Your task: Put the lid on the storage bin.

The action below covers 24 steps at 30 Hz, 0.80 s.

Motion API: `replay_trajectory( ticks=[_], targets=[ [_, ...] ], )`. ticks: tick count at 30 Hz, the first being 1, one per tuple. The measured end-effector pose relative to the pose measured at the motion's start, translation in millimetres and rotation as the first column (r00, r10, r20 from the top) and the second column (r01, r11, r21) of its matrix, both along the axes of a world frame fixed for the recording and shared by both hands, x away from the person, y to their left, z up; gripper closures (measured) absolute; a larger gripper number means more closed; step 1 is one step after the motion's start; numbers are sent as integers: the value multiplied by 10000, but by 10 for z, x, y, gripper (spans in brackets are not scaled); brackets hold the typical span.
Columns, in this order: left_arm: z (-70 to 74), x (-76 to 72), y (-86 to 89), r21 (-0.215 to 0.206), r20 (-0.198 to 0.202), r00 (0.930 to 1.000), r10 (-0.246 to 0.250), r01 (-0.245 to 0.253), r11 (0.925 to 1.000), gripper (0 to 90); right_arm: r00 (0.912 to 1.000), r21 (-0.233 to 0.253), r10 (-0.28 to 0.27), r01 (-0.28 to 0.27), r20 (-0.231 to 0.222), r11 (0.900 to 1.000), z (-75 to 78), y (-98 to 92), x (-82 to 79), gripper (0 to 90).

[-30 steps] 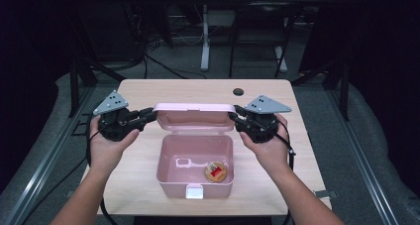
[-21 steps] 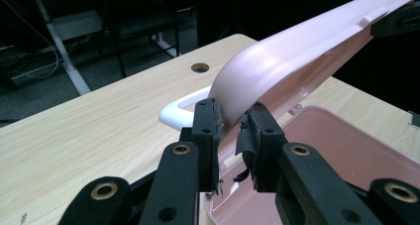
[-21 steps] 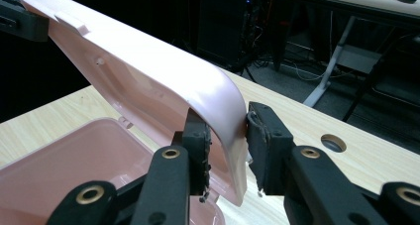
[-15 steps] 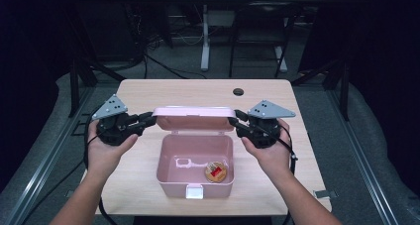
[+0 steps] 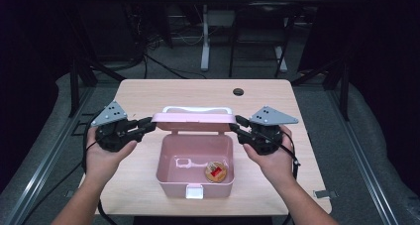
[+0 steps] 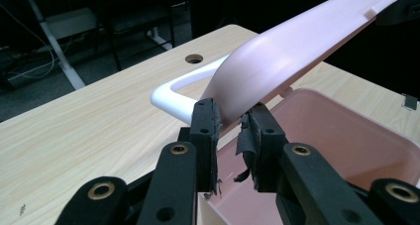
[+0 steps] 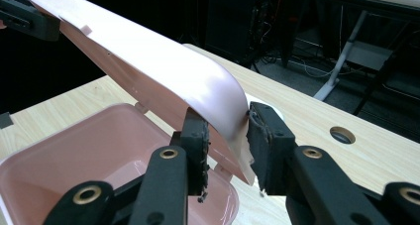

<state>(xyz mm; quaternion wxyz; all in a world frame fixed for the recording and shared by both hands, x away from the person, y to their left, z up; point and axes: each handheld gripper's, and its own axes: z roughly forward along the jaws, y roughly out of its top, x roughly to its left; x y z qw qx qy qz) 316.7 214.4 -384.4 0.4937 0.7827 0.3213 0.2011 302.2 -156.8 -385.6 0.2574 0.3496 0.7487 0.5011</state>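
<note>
Fingers of the left gripper [image 5: 147, 124] and right gripper [image 5: 236, 124] each clamp an end of the pink lid [image 5: 194, 118], mid-frame. Below it, the open pink box [image 5: 194, 184] sits on the tabletop [image 5: 143, 93].

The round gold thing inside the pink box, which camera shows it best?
The high view: the round gold thing lies in plain sight on the floor of the pink box. Both gripper views look along the raised lid, catching just part of the box's inside.
</note>
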Motion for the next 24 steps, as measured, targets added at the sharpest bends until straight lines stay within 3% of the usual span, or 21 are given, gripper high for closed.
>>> replay_trajectory(
  ticks=[24],
  targets=[
    [-87,-180,40,13,-109,9995,-292,293,9996,777,9997,74,232,-231,-119,9997,-114,-57,-192,718]
  ],
)
